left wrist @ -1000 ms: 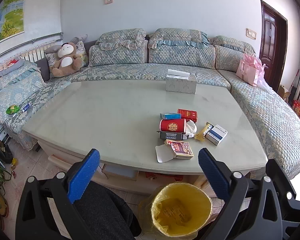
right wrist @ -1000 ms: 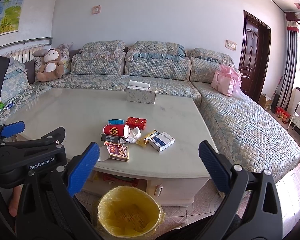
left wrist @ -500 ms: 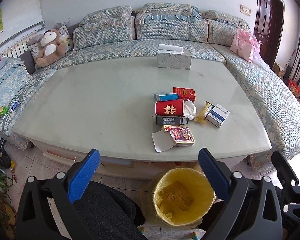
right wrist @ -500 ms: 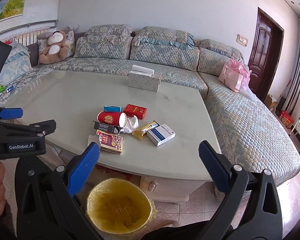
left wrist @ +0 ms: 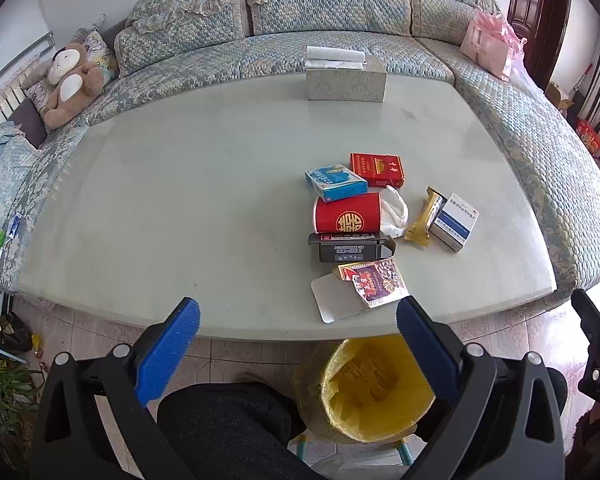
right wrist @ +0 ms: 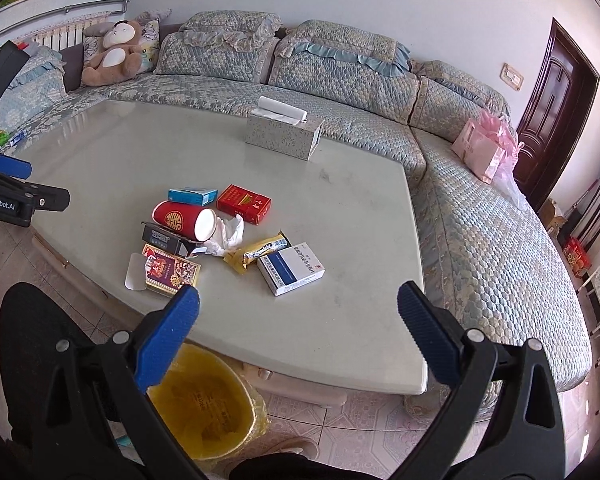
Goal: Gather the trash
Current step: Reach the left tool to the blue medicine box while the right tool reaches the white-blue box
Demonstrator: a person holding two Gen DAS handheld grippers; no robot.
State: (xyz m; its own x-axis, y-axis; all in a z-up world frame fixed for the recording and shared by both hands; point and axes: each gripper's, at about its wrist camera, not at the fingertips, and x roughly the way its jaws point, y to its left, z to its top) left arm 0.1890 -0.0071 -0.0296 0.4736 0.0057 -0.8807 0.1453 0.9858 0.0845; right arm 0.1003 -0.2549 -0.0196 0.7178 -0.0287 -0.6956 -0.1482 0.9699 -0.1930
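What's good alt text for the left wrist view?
Open left tongs hover empty over the near edge of a pale table holding a litter cluster: red cup on its side, small boxes, wrappers. A yellow-lined bin sits below on the floor.

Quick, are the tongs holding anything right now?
Left tongs: open, holding nothing.
Right tongs: open, holding nothing.
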